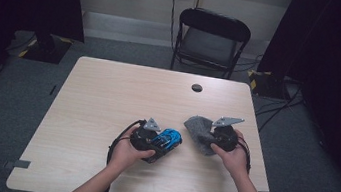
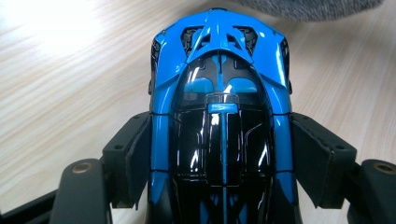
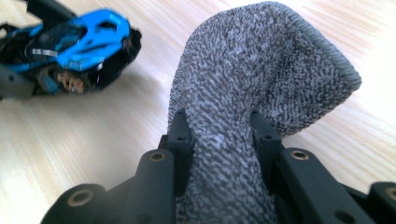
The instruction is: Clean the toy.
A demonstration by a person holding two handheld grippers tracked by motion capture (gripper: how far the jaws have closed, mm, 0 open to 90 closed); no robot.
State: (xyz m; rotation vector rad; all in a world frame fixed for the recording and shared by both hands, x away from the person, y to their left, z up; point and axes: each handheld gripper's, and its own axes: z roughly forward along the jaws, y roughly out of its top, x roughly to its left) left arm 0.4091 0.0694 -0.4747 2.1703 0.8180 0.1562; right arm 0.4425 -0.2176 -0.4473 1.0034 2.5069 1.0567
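Toy car point(image 1: 168, 139), glossy blue and black hard plastic with a low tapered body, sits clamped by its flanks in the left claw point(image 2: 222, 154), low over the table point(image 1: 107, 97) at the person's left of centre. For a clean wipe, the car should be kept level and steady, its roof turned toward the cloth. Just beside it to the right, the right claw point(image 3: 220, 135) is clenched on a grey cloth point(image 3: 261, 70), a soft, nubby knit with a stitched edge, bunched into a rounded fold; this free fold should be pressed lightly and drawn along the smooth shell.
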